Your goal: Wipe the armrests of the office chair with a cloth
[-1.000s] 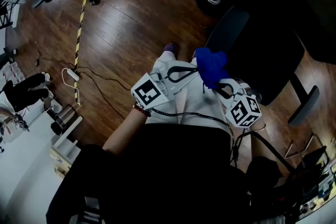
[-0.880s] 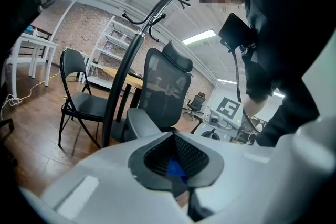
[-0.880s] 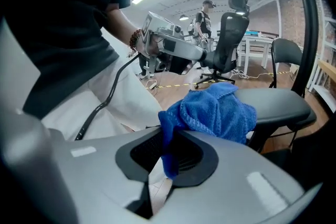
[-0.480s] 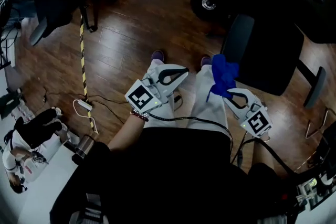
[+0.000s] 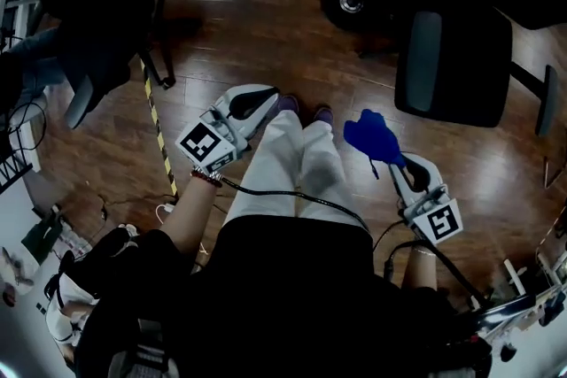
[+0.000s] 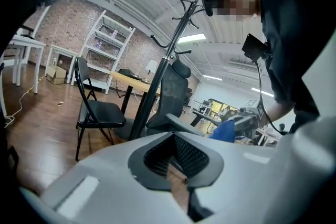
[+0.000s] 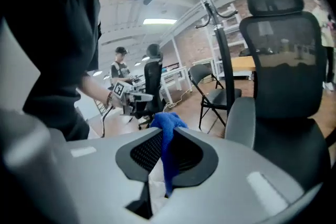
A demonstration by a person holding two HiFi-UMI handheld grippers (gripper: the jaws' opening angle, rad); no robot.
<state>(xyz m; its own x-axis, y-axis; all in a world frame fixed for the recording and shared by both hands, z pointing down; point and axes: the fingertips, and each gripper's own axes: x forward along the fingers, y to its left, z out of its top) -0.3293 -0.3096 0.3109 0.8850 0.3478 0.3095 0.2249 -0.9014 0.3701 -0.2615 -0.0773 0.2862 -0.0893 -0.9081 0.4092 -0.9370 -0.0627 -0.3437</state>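
Note:
A black office chair (image 5: 465, 66) stands at the upper right of the head view, with a grey armrest (image 5: 423, 49) on its near side and a second armrest (image 5: 542, 100) at the far right. My right gripper (image 5: 390, 157) is shut on a blue cloth (image 5: 370, 135), held over the wooden floor, apart from the chair. In the right gripper view the cloth (image 7: 165, 123) hangs between the pads, and the chair's armrest (image 7: 240, 120) is ahead on the right. My left gripper (image 5: 266, 97) is shut and empty, off to the left of the person's legs.
A folding chair (image 6: 97, 110) and a coat stand (image 6: 168, 55) stand beyond the left gripper. A yellow-black tape strip (image 5: 158, 133) and cables lie on the floor at left. Another dark chair (image 5: 97, 31) is at upper left. A person stands far back (image 7: 121, 68).
The two grippers have drawn apart: the left one went left, the right one carried the cloth off the armrest, down and right. The chair now lies further from the cloth.

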